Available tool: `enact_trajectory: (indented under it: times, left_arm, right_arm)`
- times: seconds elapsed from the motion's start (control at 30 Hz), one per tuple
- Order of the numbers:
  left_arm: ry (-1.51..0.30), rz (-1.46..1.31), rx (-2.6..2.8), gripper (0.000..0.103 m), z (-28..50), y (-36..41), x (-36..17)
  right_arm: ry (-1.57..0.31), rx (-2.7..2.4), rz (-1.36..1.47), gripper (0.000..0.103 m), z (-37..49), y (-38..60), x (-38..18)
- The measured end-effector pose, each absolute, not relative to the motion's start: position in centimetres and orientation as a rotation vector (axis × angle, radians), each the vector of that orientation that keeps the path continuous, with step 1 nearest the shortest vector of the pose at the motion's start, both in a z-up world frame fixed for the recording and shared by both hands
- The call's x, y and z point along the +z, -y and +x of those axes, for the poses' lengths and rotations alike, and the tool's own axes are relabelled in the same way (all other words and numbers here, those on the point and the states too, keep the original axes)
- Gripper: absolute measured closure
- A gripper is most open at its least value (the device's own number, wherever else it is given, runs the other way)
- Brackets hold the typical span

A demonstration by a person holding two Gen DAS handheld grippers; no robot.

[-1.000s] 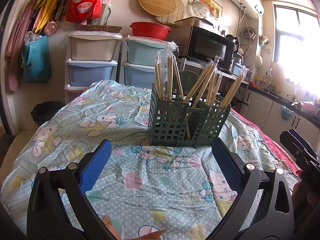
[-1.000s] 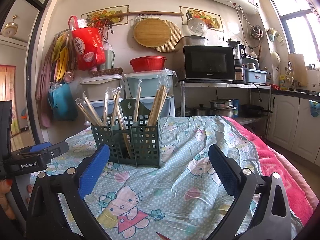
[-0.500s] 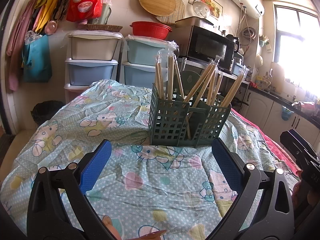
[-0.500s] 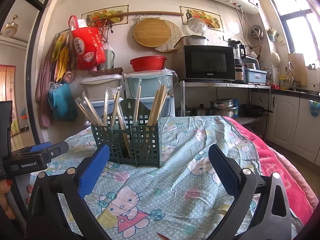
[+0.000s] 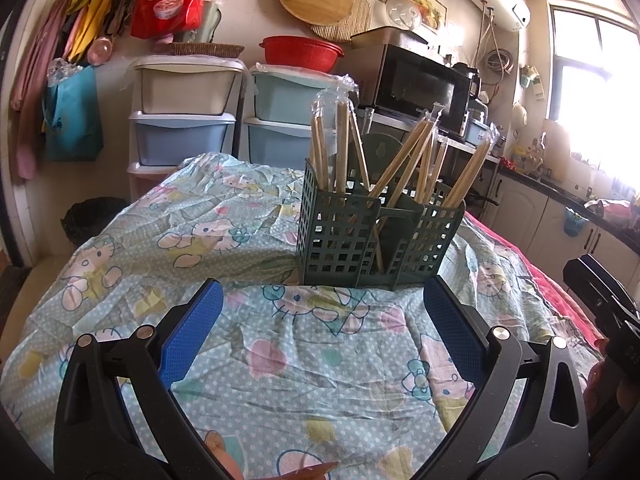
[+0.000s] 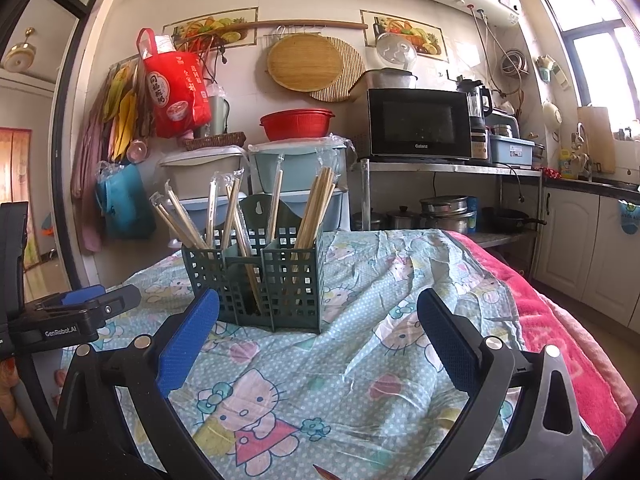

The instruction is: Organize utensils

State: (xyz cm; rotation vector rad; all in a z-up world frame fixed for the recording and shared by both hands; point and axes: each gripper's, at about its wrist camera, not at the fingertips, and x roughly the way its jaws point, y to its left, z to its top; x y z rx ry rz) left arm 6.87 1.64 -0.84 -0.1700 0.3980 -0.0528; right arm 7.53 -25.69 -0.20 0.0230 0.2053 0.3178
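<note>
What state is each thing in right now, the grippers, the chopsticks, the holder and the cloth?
Left gripper: open, holding nothing.
Right gripper: open, holding nothing.
Holder: upright on the cloth.
Chopsticks: wrapped, standing in the holder, some leaning.
Cloth: spread out, wrinkled.

Both wrist cameras are looking low across the cartoon-print tablecloth [image 5: 280, 360] toward the kitchen wall, sharing the green chopstick caddy [image 5: 376, 236] [image 6: 256, 280]: the left view is facing it from nearer, the right from its right.
</note>
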Motion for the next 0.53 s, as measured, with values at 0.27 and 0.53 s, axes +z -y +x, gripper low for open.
enact_trajectory:
  times: [0.27, 0.53]
  left_arm:
    - [-0.452, -0.201, -0.046, 0.01, 7.6, -2.7, -0.6]
    - [-0.633, -0.134, 0.114, 0.01, 14.9, -9.5, -0.1]
  right_arm:
    - [-0.296, 0.301, 0.074, 0.007, 9.0, 26.7, -0.3]
    - [-0.656, 0.072, 0.02, 0.007, 19.1, 32.6, -1.0]
